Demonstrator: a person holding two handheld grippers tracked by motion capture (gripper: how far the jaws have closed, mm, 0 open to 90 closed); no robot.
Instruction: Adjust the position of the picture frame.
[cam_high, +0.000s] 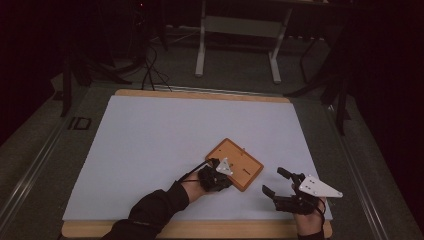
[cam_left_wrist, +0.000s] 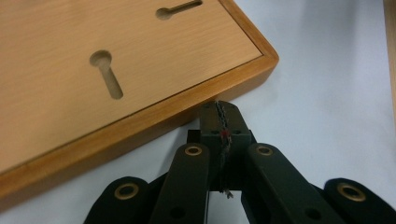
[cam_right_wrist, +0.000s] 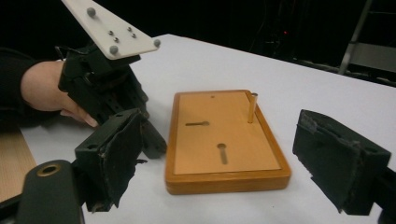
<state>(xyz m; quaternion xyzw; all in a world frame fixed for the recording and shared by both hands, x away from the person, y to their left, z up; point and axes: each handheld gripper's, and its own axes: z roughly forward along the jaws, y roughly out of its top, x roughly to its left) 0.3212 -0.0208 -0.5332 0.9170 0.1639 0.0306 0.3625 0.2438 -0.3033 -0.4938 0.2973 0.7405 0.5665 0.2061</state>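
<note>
Your left tool (cam_high: 216, 172), clenched empty, touches the wooden board (cam_high: 239, 161); your right tool (cam_high: 278, 183) (at four o'clock) waits released, nothing gripped yet.

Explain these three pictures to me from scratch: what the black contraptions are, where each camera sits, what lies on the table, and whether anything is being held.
There is no machine here: a person holds a hand-operated two-jaw gripper in each hand. The high view looks down from above the person's side of the table, which is covered by a pale sheet. On it lies a wooden plaque, back side up, with two keyhole hanging slots and a small upright peg at one corner. The other two pictures come from cameras riding on the grippers. The left gripper has its jaws shut, tips against the plaque's edge, gripping nothing. The right gripper is wide open and empty, aimed at the plaque from a little way off.
</note>
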